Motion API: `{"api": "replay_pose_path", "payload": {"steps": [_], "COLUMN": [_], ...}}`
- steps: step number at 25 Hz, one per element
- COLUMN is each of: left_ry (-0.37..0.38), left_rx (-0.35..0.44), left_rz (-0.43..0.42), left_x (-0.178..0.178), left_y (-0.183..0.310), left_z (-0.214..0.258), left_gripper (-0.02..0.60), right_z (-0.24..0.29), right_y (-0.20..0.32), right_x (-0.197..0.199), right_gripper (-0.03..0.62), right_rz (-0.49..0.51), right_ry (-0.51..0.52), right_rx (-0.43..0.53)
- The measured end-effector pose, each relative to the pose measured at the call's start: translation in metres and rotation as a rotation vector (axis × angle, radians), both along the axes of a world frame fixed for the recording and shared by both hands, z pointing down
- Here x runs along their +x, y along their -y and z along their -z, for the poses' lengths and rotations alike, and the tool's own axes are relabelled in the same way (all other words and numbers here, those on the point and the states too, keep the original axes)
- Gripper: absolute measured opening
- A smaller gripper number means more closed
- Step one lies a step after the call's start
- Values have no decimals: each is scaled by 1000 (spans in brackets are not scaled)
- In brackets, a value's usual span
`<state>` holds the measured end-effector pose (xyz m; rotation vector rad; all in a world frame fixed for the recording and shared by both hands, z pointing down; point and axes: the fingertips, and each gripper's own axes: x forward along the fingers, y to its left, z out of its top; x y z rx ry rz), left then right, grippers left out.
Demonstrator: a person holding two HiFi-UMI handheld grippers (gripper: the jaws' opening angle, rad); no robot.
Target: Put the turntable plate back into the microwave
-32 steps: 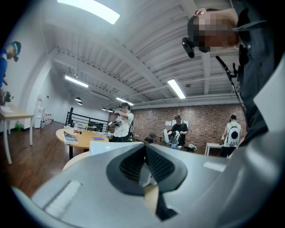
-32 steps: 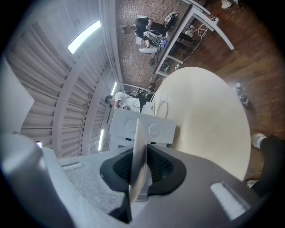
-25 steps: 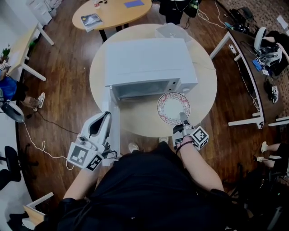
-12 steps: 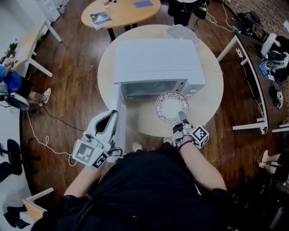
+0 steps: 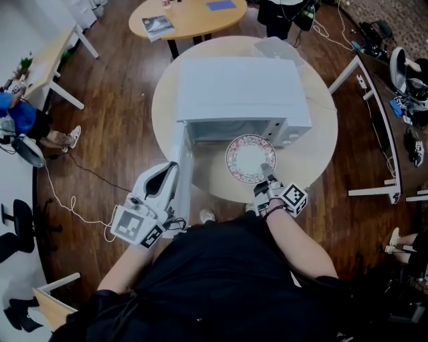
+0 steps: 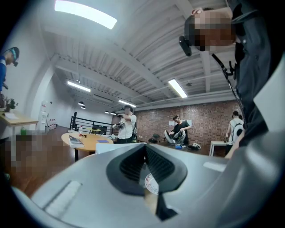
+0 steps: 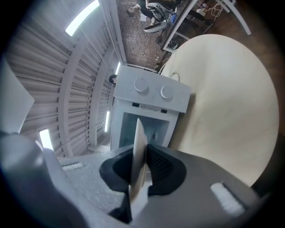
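A white microwave [image 5: 237, 90] stands on a round pale table [image 5: 314, 153], its door [image 5: 184, 167] swung open to the left. My right gripper [image 5: 266, 169] is shut on the near rim of the turntable plate [image 5: 246, 157], a white plate with a patterned rim, just in front of the open cavity [image 5: 231, 130]. In the right gripper view the plate [image 7: 139, 151] shows edge-on between the pads, with the microwave [image 7: 151, 95] ahead. My left gripper [image 5: 168, 172] hangs beside the door's outer edge. Its tips [image 6: 145, 171] meet with nothing between them.
A clear plastic box [image 5: 277, 48] sits on the table behind the microwave. An oval wooden table [image 5: 194, 17] with a magazine stands further back. White desks [image 5: 374, 100] line the right side, a cable [image 5: 73, 200] trails on the wood floor, and people stand at the back.
The right gripper has carried the plate to the left, closer to the microwave's open cavity. The left gripper has stayed by the door.
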<state>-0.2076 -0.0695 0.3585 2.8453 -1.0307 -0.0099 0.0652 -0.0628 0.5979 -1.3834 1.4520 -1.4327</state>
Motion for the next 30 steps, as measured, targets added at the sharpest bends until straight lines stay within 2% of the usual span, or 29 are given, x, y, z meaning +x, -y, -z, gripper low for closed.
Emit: {"api": "replay_pose_path", "payload": {"steps": [12, 19, 26, 30], "left_ry": [-11, -17, -8, 0], "left_rx": [-18, -12, 1, 1], "left_rz": [27, -7, -67, -80], "left_x": [-15, -9, -17, -12], "left_y": [3, 6, 1, -2], "left_z": [-6, -8, -12, -3], "left_gripper": [5, 5, 5, 5], "right_z": [4, 4, 0, 14], "right_y": [17, 18, 21, 22], "right_x": [-39, -46, -65, -75], "right_gripper": [35, 35, 35, 35], "right_rz": [92, 96, 114, 133], "right_ry": [-10, 4, -43, 2], "right_rx": [10, -2, 21, 30]}}
